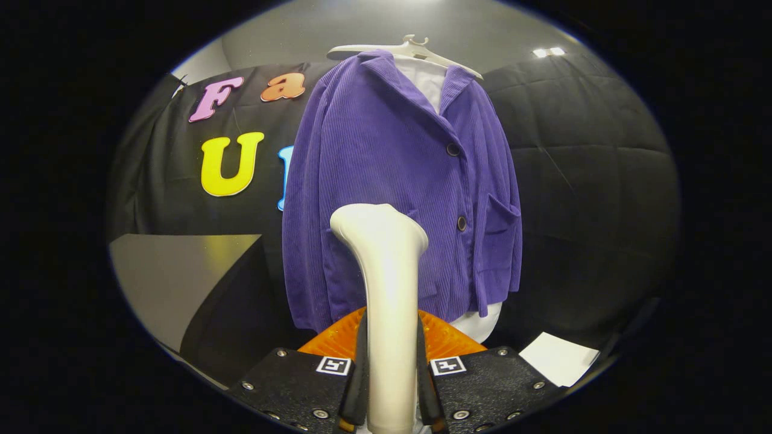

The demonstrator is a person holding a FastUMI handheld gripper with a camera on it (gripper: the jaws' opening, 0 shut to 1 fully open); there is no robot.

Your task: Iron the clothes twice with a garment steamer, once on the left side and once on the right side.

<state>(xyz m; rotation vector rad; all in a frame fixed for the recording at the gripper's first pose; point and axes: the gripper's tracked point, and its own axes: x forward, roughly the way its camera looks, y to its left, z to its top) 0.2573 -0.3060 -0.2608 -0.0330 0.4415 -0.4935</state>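
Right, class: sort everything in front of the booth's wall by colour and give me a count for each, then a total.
Purple: 1, the corduroy jacket.
White: 4, the shirt under it, the hanger, the steamer gripped by the hand-held gripper, and the paper sheet.
Orange: 1, the ribbed piece behind the steamer.
Grey: 1, the tabletop.
Total: 7.

No readable text, square coded markers (333,365) on hand-held gripper (392,386)

Cam rides on claw (392,386), looks forward along its fingers, slightly upward, close to hanging purple jacket (386,181).
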